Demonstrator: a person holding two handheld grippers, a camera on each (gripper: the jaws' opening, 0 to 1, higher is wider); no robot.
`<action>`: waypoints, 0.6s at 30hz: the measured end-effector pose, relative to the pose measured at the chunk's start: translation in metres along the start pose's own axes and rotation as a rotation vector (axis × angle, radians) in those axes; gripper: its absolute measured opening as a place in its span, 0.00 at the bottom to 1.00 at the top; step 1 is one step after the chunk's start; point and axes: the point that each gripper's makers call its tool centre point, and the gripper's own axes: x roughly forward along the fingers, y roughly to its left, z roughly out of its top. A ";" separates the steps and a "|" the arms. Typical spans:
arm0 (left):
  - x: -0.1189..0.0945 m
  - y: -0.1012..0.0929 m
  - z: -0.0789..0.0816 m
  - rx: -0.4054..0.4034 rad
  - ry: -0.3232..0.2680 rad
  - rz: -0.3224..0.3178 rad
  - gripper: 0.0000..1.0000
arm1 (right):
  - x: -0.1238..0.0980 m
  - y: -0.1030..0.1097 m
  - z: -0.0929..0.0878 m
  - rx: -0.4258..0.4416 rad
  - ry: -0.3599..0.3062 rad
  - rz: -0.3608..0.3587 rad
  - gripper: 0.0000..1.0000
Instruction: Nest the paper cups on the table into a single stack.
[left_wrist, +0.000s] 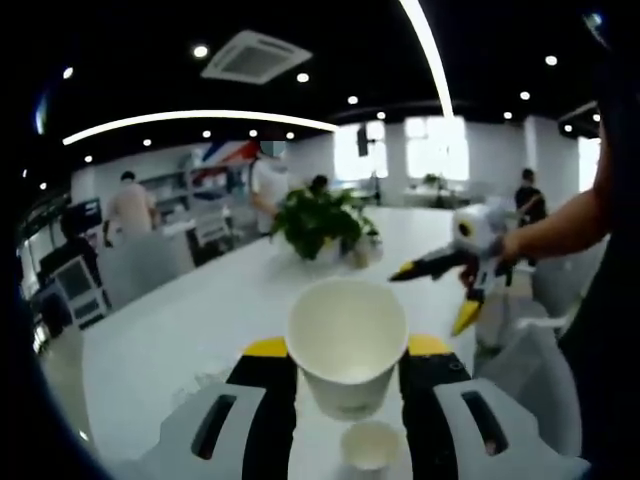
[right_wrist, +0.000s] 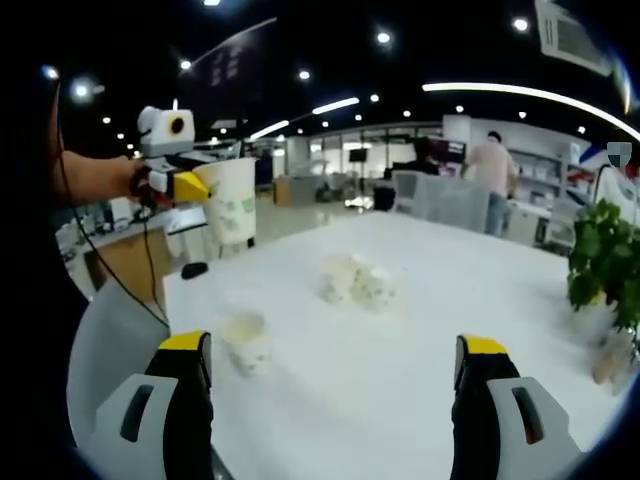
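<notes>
One paper cup (left_wrist: 347, 345) clamped upright in left gripper (left_wrist: 347, 352) jaws, lifted off tabletop (left_wrist: 200, 320) for nesting | right gripper (right_wrist: 335, 362) jaws spread, empty | small cup (right_wrist: 247, 342) and toppled cups (right_wrist: 357, 281) await.

Probably an open-plan office: desks (right_wrist: 130, 255), monitors (left_wrist: 80, 215), ceiling downlights (left_wrist: 201, 50).

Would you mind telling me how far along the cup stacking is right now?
Nothing looks nested yet. In hand: the left tongs are shut on one paper cup, lifted above the table. Left to do: a single upright cup and a cluster of cups stand on the white table, apart from each other. The right tongs are open.
</notes>
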 end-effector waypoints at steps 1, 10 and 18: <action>0.000 -0.002 0.000 0.001 0.000 -0.004 0.38 | 0.000 0.000 0.000 0.002 -0.001 0.000 1.00; -0.002 -0.013 0.001 0.009 0.002 -0.008 0.38 | 0.002 0.003 0.001 0.005 -0.002 0.008 1.00; -0.005 -0.016 0.000 0.013 0.006 -0.003 0.38 | 0.002 0.008 0.008 0.025 -0.031 0.032 1.00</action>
